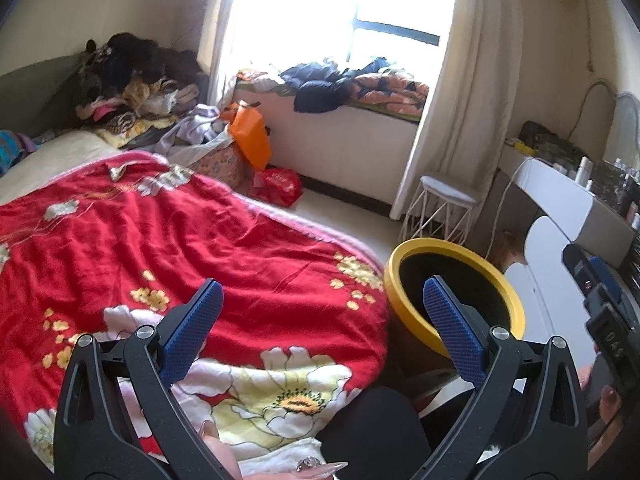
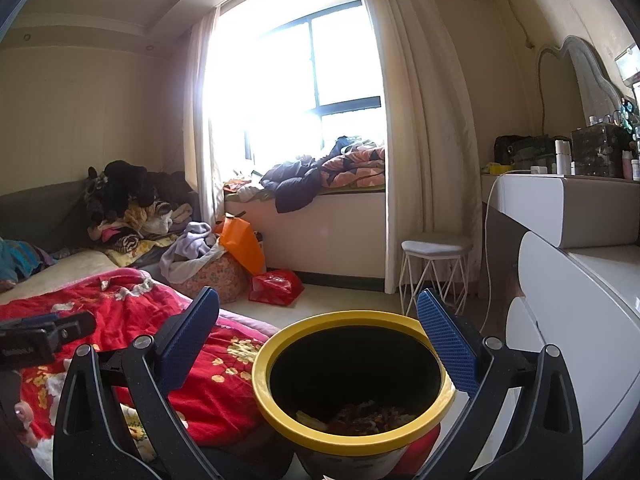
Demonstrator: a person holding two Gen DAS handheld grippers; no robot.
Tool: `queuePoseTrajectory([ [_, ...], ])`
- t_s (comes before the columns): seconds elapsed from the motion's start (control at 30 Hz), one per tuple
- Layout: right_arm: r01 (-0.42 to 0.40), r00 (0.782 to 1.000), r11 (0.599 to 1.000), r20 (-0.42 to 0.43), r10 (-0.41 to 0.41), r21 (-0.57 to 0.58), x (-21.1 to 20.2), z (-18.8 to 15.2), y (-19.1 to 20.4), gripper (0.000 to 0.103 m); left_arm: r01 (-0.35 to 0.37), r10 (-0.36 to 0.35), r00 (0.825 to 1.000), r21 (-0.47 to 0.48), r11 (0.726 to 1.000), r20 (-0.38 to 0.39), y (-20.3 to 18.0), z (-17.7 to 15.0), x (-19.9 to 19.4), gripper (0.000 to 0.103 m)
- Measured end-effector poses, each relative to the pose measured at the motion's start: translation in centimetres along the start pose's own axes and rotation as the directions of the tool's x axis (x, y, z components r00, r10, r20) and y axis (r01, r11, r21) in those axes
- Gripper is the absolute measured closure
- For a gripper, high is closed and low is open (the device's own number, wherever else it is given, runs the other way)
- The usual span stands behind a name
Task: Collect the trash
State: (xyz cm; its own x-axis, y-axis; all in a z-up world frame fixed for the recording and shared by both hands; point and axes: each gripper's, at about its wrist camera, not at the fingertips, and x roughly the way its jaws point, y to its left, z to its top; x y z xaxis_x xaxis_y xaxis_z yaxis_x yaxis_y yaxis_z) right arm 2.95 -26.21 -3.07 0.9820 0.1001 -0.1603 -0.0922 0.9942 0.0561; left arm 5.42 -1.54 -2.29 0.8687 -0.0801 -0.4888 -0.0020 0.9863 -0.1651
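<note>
The left gripper (image 1: 322, 294), black-framed with blue textured finger pads (image 1: 192, 326), stands wide open with nothing between its jaws. It hangs over the foot of a bed covered by a red blanket with white and yellow flowers (image 1: 160, 240); its left finger is over the blanket, its right finger over the mouth of a round bin with a yellow rim and black inside (image 1: 404, 280). That bin stands on the floor just beside the bed's corner.

The right gripper (image 2: 318, 304), of the same build, is also spread wide and holds nothing. The yellow-rimmed bin (image 2: 340, 440) sits directly below and between its fingers, and mixed trash, yellowish and reddish scraps (image 2: 360, 416), lies at the bottom. The left gripper (image 2: 44, 336) shows at the left edge of this view, above the red blanket (image 2: 224, 380).

Further out, a red plastic bag (image 2: 276, 286) lies on the pale floor near an orange bag (image 2: 242, 246) and a floral fabric basket heaped with clothes (image 2: 216, 276). A white wire-legged stool (image 2: 434, 268) stands by the cream curtain (image 2: 424, 140). A white dressing table with rounded drawers (image 2: 560, 220) runs along the right wall, carrying bottles and a dark box. A window seat (image 2: 332, 224) under the bright window bears a dark jacket and a patterned quilt. Clothes are piled at the head of the bed (image 2: 120, 208).
</note>
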Motion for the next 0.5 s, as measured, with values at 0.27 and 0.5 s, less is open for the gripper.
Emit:
queuePoseTrajectory([
  [0.27, -0.342, 0.926, 0.938, -0.188, 0.327, -0.058, 5.6, 3.4, 11.4, 0.006, -0.221, 0.2, 0.972, -0.199, 0.955, -0.121, 10.8, -0.3, -1.0, 0.011],
  [0.5, -0.758, 0.533, 0.647, -0.651, 0.541, -0.083, 11.0, -3.3, 34.2, 0.006, -0.669, 0.611, 0.743, -0.325, 0.668, -0.273, 27.3, -5.8, -6.2, 0.011],
])
